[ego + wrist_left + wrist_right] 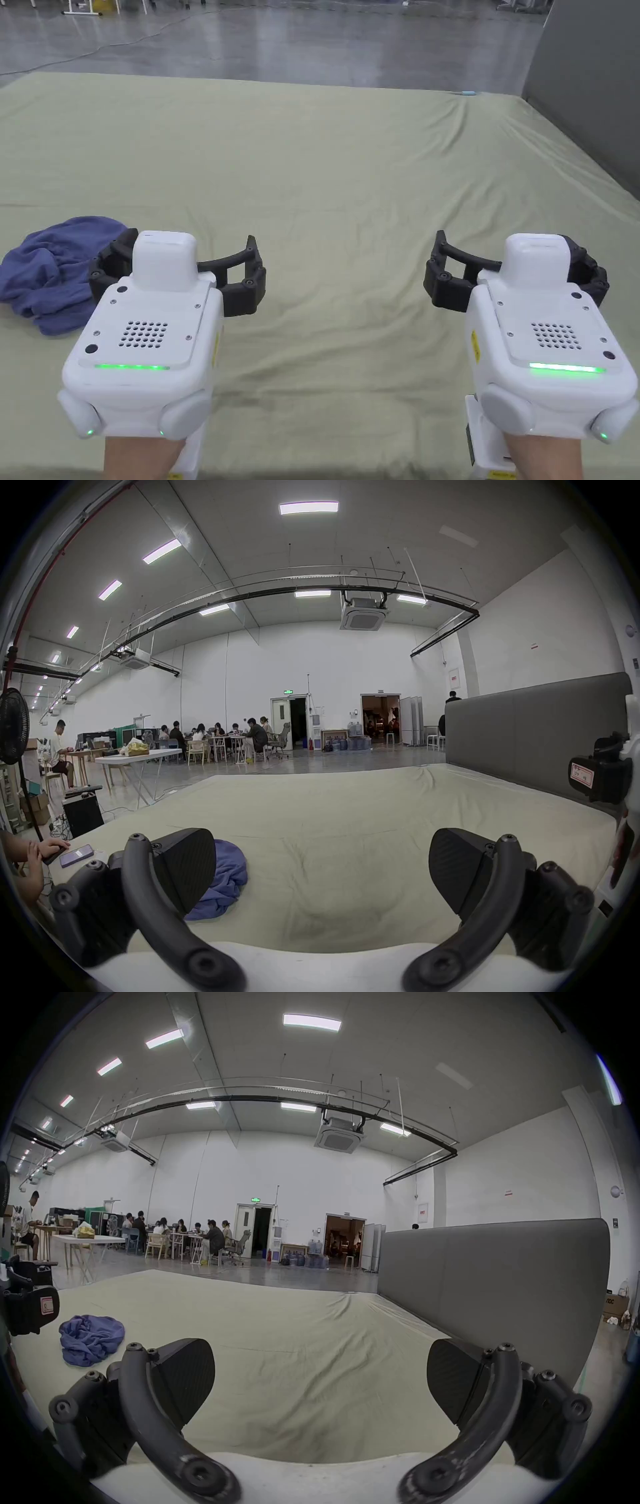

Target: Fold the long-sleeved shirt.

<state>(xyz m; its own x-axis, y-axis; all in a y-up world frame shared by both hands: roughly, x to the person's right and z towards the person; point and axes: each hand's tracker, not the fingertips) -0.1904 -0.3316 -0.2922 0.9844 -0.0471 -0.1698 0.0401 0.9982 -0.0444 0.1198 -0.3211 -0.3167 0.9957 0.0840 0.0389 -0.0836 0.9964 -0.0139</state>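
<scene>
We stand over a bed (350, 162) covered with a pale green sheet, wrinkled in places, with a grey headboard (485, 1269) along its right side. Past the far edge is a shiny grey floor (281, 37), and in the gripper views a hall with people seated at tables (214, 736).

The shirt (50, 272) is blue and lies crumpled in a heap on the sheet, near the left edge of the bed. In the head view it sits just left of the left gripper (181, 269), whose left jaw overlaps its edge from our angle; we cannot tell whether they touch. In the left gripper view the shirt (225, 878) shows partly behind the left jaw, not between the two. In the right gripper view the shirt (91, 1338) lies well left of that gripper's own jaws.

The right gripper (515, 269) hovers over bare sheet, well apart from the shirt. Both grippers have their jaws spread wide and hold nothing.
</scene>
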